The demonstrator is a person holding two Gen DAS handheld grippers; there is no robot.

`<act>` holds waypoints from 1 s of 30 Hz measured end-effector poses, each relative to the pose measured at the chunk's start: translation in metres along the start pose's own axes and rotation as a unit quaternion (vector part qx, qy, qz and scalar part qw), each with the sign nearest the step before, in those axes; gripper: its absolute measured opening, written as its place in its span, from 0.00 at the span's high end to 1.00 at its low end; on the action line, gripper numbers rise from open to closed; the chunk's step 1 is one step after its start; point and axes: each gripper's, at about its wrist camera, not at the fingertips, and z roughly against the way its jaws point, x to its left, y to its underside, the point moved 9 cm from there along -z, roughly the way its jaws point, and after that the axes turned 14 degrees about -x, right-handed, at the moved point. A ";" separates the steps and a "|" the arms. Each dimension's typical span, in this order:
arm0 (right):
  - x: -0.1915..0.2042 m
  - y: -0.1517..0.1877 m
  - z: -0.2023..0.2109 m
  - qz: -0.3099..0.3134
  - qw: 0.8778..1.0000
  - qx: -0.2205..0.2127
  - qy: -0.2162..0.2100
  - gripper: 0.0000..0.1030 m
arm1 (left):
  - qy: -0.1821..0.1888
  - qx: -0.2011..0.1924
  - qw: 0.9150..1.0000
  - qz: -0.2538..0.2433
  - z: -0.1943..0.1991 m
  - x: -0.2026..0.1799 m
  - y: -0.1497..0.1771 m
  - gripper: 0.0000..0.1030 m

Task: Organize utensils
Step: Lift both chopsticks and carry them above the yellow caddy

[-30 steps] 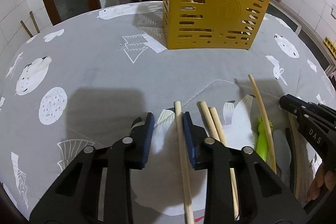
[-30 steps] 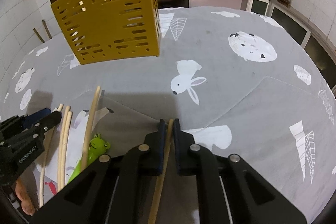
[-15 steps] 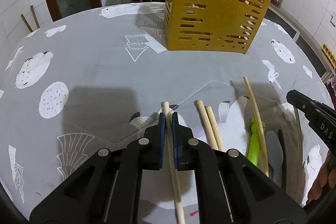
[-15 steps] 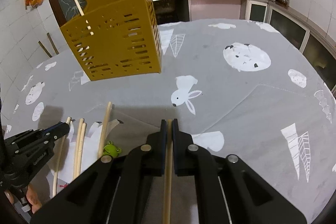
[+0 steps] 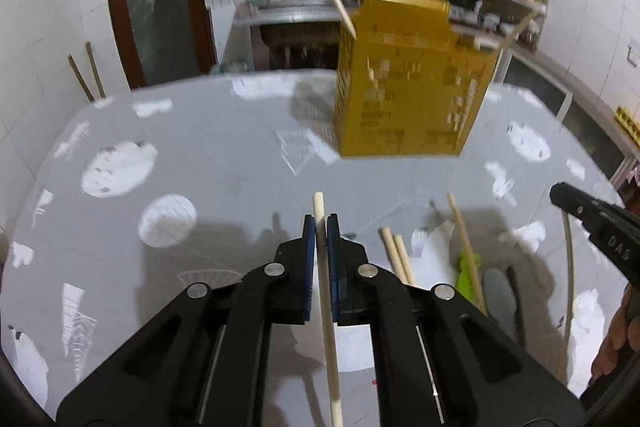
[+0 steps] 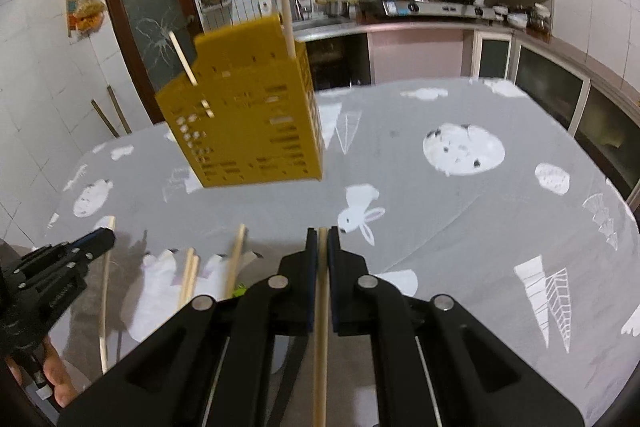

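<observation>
Counted on the table [image 5: 224, 147]: one yellow slotted holder [image 5: 408, 83], with three sticks [image 5: 338, 3] seen poking out of it. Two chopsticks are gripped, one per gripper: pale chopstick [image 5: 326, 291], tan chopstick [image 6: 321, 327]. One green frog utensil [image 5: 466, 267]. One chopstick pair [image 5: 396, 255] is lying loose.

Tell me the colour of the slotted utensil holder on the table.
Mustard yellow utensil holder; clearest in the right wrist view.

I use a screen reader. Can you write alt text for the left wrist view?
The left gripper clamps a pale wooden chopstick above a grey patterned tablecloth. A yellow slotted utensil holder stands beyond; more chopsticks lie to the right.
</observation>
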 end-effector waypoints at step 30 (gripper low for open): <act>0.012 -0.044 0.112 0.008 0.983 -0.175 -0.057 0.95 | -0.025 -0.204 0.979 -0.003 0.136 0.011 -0.038 0.95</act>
